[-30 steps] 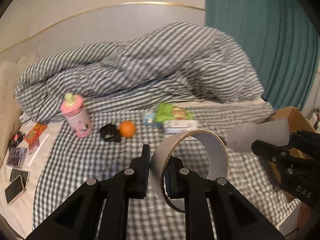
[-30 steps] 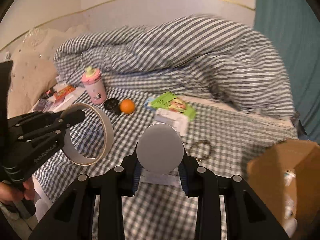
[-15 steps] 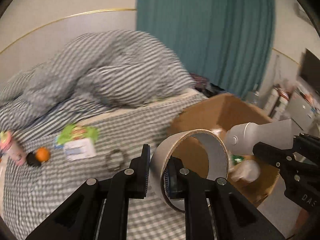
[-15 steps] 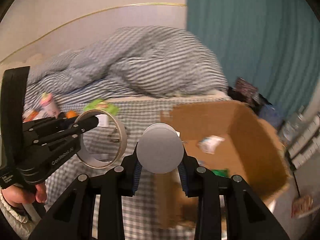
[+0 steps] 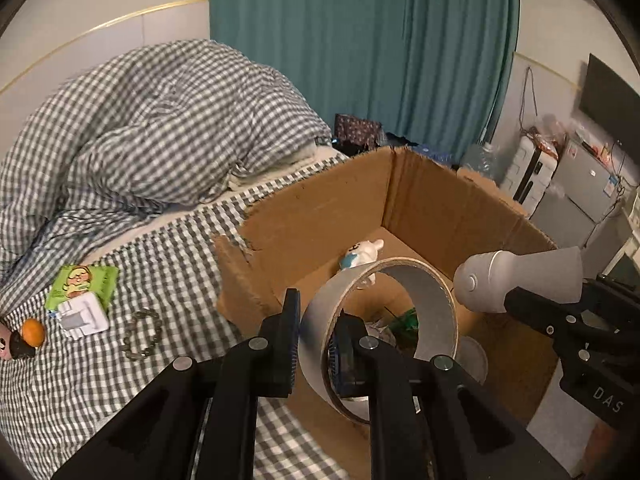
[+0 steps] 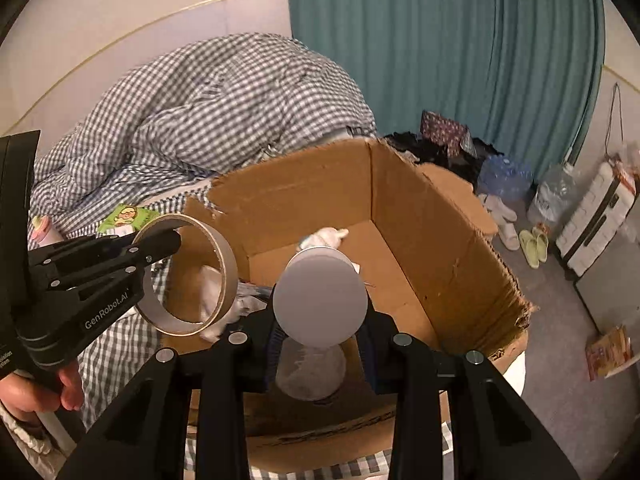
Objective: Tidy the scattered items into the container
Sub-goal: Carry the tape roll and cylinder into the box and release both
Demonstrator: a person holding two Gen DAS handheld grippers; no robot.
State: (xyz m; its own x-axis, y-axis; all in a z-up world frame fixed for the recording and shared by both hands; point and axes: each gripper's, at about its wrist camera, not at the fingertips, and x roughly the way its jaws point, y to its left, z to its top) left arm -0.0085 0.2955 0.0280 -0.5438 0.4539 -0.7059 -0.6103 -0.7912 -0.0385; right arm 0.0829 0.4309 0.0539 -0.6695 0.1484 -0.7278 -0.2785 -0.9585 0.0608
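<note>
Both loads hang over the open cardboard box (image 5: 320,216) at the bed's edge. The left tongs (image 5: 314,344) pinch the wall of the tape roll (image 5: 380,332); the right tongs (image 6: 320,332) clamp a grey bottle (image 6: 320,300). The risk: let go too near the torn near rim and the roll could tip out onto the checked bedsheet (image 5: 160,248), or the bottle could bounce to the floor (image 6: 560,320). A green packet (image 5: 82,286), bracelet (image 5: 142,334) and orange (image 5: 33,332) wait on the sheet. Teal curtain (image 5: 360,60) behind; crumpled duvet (image 5: 168,128) beside it.
</note>
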